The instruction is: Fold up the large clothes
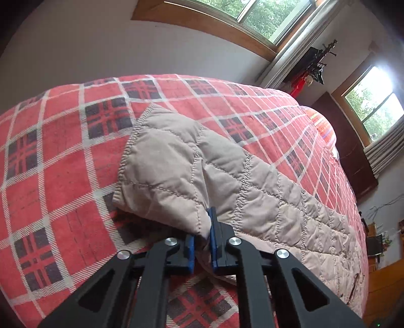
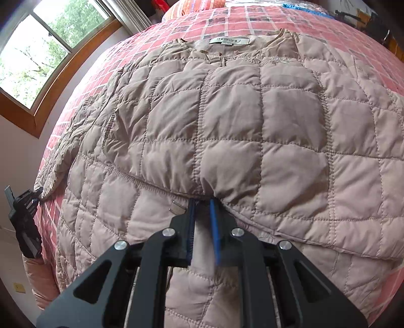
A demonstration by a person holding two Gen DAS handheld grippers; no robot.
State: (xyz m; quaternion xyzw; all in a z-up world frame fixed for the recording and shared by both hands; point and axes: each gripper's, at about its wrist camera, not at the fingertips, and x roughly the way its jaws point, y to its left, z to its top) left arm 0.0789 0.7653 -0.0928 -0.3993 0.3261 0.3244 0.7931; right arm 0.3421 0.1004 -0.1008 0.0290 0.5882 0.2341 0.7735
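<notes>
A beige quilted jacket (image 2: 227,121) lies spread on the bed with its front up and its collar label (image 2: 229,41) at the far end. My right gripper (image 2: 202,209) is shut on a fold of the jacket's lower front, with fabric bunched between the blue pads (image 2: 214,227). In the left wrist view the jacket's sleeve (image 1: 176,161) stretches across the plaid cover, and my left gripper (image 1: 202,234) is shut on its near edge. The right wrist view also shows the left gripper (image 2: 35,195) at the bed's left side, holding the sleeve's cuff (image 2: 45,184).
A red plaid bedspread (image 1: 55,161) covers the bed. A white wall and wood-framed windows (image 1: 252,15) stand behind it, with a dark headboard (image 1: 353,156) at the right. An orange striped pillow (image 2: 192,6) lies at the bed's far end.
</notes>
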